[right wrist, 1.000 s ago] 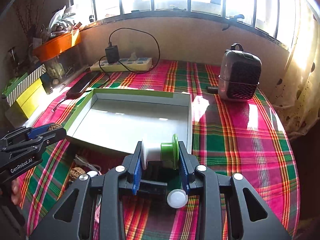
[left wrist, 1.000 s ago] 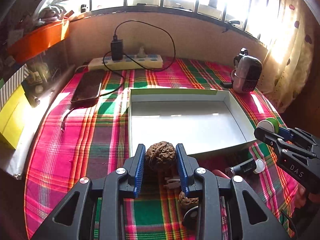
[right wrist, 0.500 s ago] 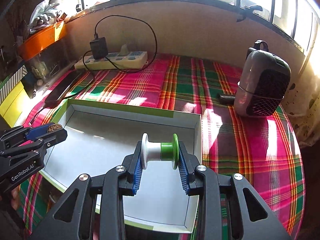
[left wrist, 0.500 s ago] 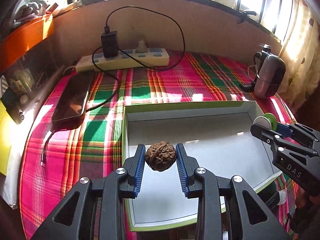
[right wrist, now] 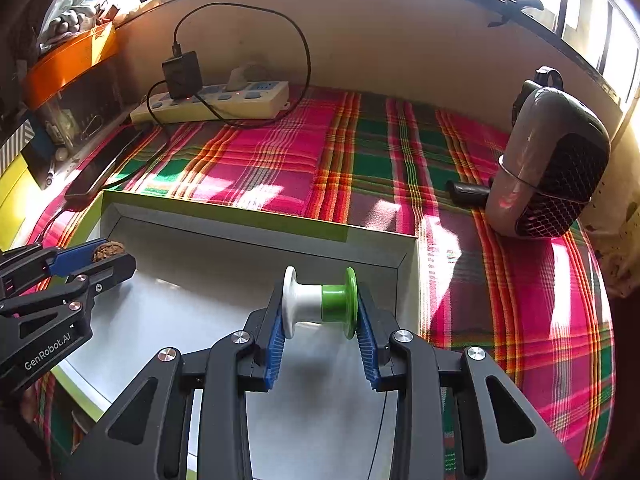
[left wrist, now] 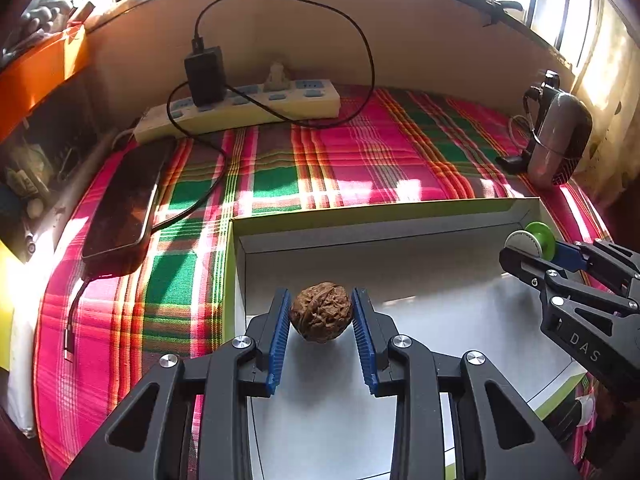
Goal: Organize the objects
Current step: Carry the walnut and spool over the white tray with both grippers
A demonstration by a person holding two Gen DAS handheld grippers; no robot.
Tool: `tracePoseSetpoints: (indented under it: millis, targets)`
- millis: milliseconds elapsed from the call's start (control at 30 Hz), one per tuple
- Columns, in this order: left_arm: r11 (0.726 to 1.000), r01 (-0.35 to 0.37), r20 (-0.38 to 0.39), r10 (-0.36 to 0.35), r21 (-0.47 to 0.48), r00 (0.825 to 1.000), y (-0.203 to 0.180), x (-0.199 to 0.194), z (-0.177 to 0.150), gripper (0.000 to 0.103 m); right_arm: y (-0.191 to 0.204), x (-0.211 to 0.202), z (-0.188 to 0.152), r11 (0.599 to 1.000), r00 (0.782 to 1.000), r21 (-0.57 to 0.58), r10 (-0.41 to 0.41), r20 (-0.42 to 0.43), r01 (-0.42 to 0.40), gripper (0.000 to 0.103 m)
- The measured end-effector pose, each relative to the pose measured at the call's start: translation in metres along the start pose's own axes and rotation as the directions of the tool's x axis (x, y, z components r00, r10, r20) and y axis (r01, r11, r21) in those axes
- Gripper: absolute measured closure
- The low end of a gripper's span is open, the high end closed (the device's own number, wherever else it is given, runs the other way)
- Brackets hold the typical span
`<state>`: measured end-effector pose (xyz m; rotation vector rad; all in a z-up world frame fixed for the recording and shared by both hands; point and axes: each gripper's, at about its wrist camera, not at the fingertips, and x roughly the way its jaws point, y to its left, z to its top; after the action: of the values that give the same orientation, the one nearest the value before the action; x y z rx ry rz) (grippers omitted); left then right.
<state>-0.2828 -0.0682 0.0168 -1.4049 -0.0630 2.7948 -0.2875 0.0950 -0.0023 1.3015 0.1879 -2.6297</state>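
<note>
Placement step: left gripper clamps the walnut, right gripper clamps the spool, both apparently above the tray. Next: lower, release.

The left gripper points forward with its two fingers level, side by side, their blue ribbed pads facing each other. The pads press on both flanks of a walnut, which sits between the fingers near their tips, clear of anything below it. The right gripper is held the same way, fingers level and closed on the two end discs of a white and green spool lying crosswise between the tips. In each wrist view the other gripper shows from the side, nearby, at about the same height.
</note>
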Motion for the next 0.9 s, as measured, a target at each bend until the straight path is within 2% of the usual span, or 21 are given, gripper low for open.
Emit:
tracePoseSetpoints:
  millis: [633,833,900]
  targets:
    - [0.999,-0.041,0.003,0.041,0.027,0.999,-0.0037,0.0062,-0.0006,0.074,0.0049,0.0094,0.0013,1.000,0.999,-0.016,-0.025,-0.020,0.024,0.069]
    - [0.999,-0.028,-0.001,0.028,0.018,1.000,-0.0014,0.0064,0.0007,0.074,0.0046,0.0101,0.0018,0.999,0.999,-0.010,-0.035,-0.015,0.035,0.065]
    - [1.000,-0.027,-0.003,0.027,0.014,1.000,-0.0008,0.0061,0.0008,0.074,0.0063,0.0096,0.0021,0.999,0.999,-0.011,-0.032,-0.011,0.032,0.058]
